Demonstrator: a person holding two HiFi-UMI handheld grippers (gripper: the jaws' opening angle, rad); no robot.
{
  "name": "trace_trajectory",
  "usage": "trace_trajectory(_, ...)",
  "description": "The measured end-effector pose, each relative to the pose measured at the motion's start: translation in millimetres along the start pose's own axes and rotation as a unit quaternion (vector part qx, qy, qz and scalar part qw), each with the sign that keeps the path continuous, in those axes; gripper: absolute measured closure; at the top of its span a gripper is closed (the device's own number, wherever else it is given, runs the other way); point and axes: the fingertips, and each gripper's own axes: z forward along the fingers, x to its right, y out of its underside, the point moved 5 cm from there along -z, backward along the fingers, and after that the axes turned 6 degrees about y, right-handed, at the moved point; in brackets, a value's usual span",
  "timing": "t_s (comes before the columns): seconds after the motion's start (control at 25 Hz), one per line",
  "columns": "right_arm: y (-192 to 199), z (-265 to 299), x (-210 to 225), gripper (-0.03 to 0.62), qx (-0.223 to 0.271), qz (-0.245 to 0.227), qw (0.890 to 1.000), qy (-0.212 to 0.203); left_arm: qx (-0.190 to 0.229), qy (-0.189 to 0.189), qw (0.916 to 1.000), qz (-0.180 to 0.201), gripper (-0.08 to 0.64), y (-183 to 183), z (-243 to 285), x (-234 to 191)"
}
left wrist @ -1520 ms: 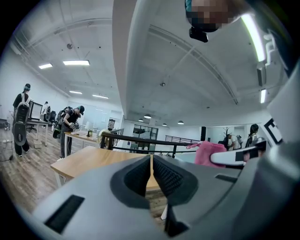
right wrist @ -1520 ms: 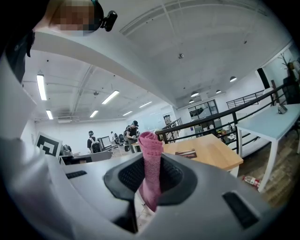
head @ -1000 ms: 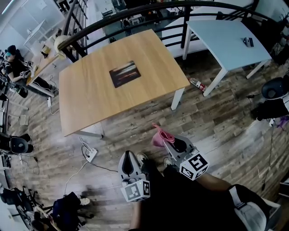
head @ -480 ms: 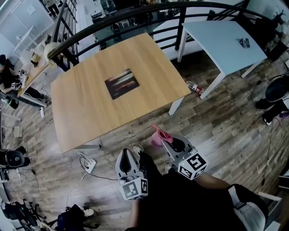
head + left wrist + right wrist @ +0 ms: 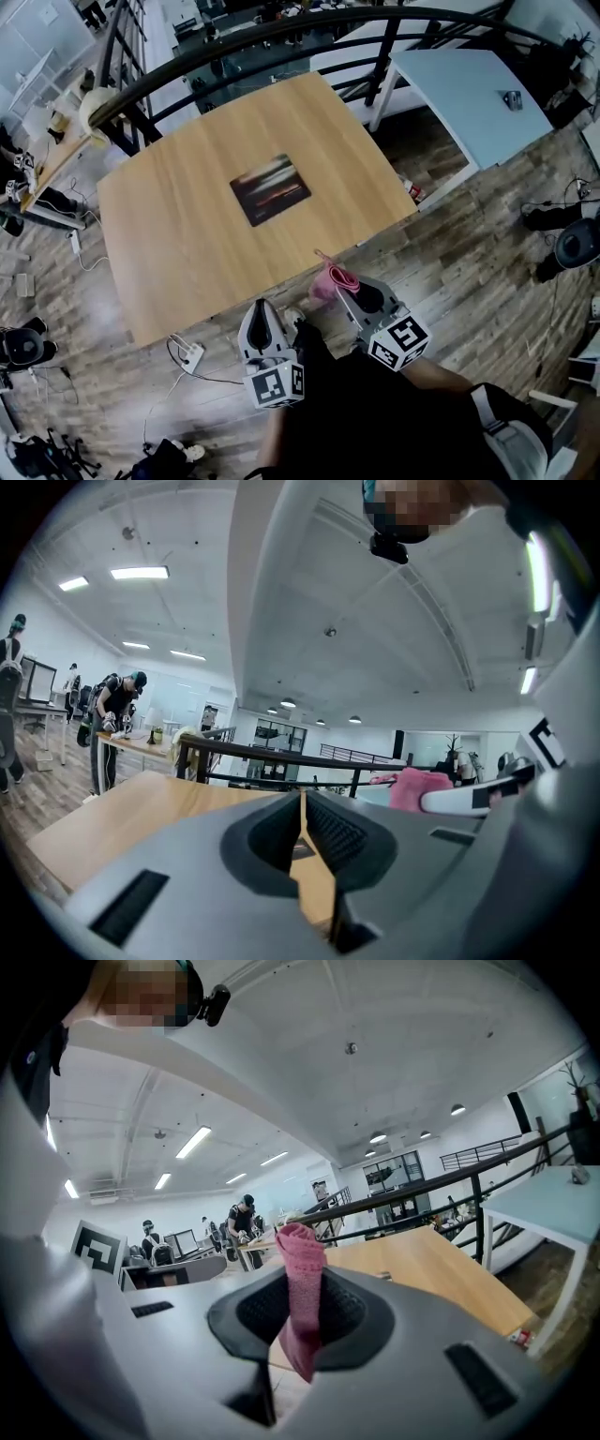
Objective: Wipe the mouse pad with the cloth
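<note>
A dark mouse pad (image 5: 270,189) lies flat near the middle of the wooden table (image 5: 169,244). My right gripper (image 5: 343,291) is shut on a pink cloth (image 5: 329,281), held just off the table's near edge; the cloth (image 5: 302,1288) sticks up and hangs down between the jaws. My left gripper (image 5: 259,330) hangs lower left of it, below the table edge, with its jaws shut and nothing in them. In the left gripper view the pink cloth (image 5: 419,787) shows at the right.
A light blue table (image 5: 469,89) stands at the back right. A black railing (image 5: 281,28) runs behind the wooden table. A power strip (image 5: 188,354) and cables lie on the floor at the left. People work at desks far off (image 5: 242,1222).
The view has shifted toward the table, which now lies closer to both grippers. The right gripper still holds the cloth; both grippers keep their pose.
</note>
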Motion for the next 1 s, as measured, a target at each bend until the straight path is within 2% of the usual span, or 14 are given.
trace_trajectory(0.24,-8,54,-12,0.528,-0.008,0.011,1.000,0.013,-0.008,0.016,0.9998,0.006,0.526,-13,38,-49)
trace_trajectory(0.48,-20,93,-16,0.528,-0.014,0.010,1.000,0.010,-0.019,0.011,0.9998,-0.003,0.526,-17,65,-75)
trace_trajectory(0.72,-38,135,11,0.528,-0.011,0.009,1.000,-0.016,-0.030,-0.007,0.9995,-0.007,0.526,-11,110,-77)
trace_trajectory(1.0,-50,193,52,0.528,-0.030,-0.010,0.997,-0.067,-0.042,-0.055,0.9975,-0.015,0.526,-4,164,-82)
